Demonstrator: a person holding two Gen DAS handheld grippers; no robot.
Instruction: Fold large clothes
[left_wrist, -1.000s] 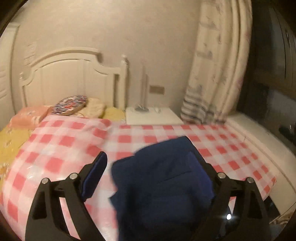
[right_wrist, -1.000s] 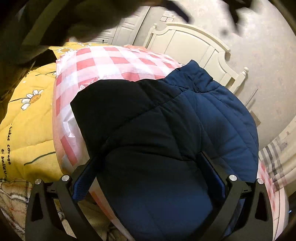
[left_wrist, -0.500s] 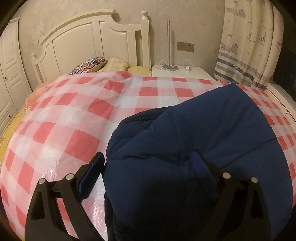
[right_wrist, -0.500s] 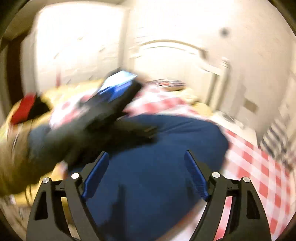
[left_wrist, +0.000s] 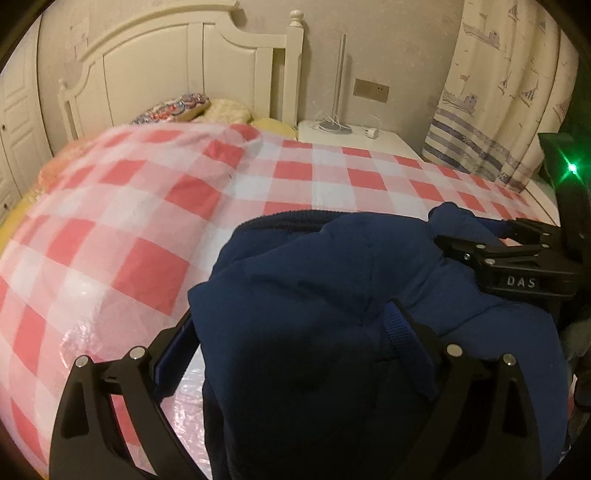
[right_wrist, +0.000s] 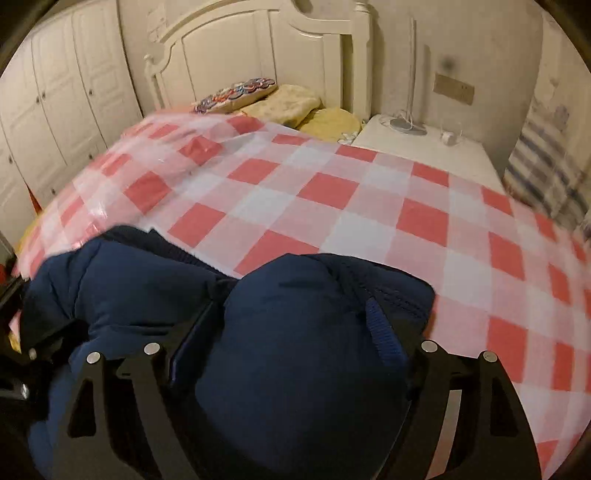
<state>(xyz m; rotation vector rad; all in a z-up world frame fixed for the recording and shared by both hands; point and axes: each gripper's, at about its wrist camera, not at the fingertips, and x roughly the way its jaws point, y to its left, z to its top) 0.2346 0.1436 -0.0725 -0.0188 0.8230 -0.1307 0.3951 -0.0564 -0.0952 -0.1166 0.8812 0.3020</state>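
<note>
Navy-blue padded jacket, quilted, lay bunched in puffy folds on the red-and-white checked bed cover, near its front edge. A ribbed dark collar edge faced the headboard end; the fabric was heaped rather than flat.

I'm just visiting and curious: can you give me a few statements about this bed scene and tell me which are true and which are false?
1. The jacket is dark blue. True.
2. The sheet under it is checked green and white. False: red and white.
3. A bedside table stands next to the headboard. True.
4. The jacket hangs on the wardrobe. False: it lies on the bed.
5. Jacket fabric bulges between the fingers of the right gripper. True.
</note>
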